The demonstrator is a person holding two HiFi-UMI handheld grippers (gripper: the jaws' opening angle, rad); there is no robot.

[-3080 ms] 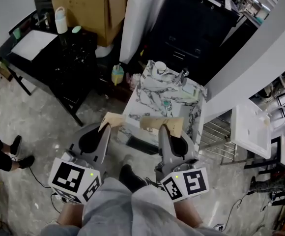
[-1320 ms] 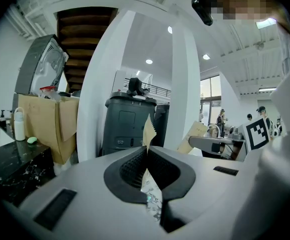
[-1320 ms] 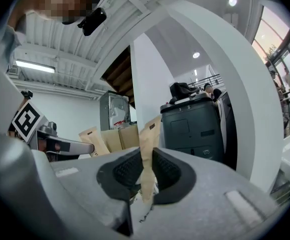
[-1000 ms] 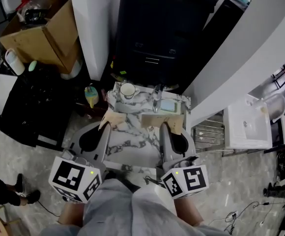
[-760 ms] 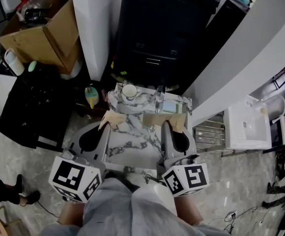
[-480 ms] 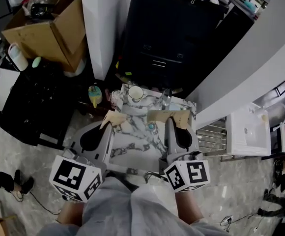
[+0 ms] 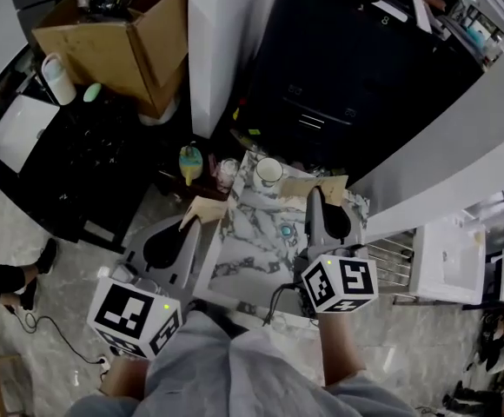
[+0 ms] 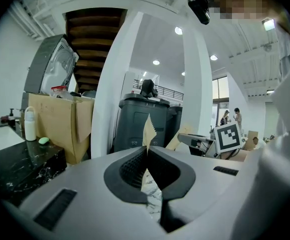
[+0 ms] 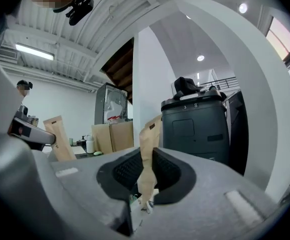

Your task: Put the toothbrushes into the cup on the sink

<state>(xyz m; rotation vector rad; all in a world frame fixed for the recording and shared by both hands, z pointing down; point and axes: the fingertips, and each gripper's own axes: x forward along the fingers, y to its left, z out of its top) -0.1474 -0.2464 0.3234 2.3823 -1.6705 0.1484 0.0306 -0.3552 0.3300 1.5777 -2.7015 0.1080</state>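
Right now both grippers are empty. L gripper [image 7: 202,209] has its jaws pressed together on nothing and sits just off the sink [image 7: 239,263] at its 9 o'clock edge. R gripper [image 7: 317,189] is likewise closed and bare, over the 3 o'clock rim. At the sink's 12 o'clock end the cup [image 7: 269,170] stands upright, mouth up, prob. so brushes drop in handle-first. Can't make out the toothbrushes in any view. Looks like approach stage, nothing picked yet; jaws must part first.

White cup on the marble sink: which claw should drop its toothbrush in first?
Right. The right claw holds its tan paper toothbrush packet over the marble sink, beside the white cup; the left claw, also loaded, hangs off the sink's left edge.
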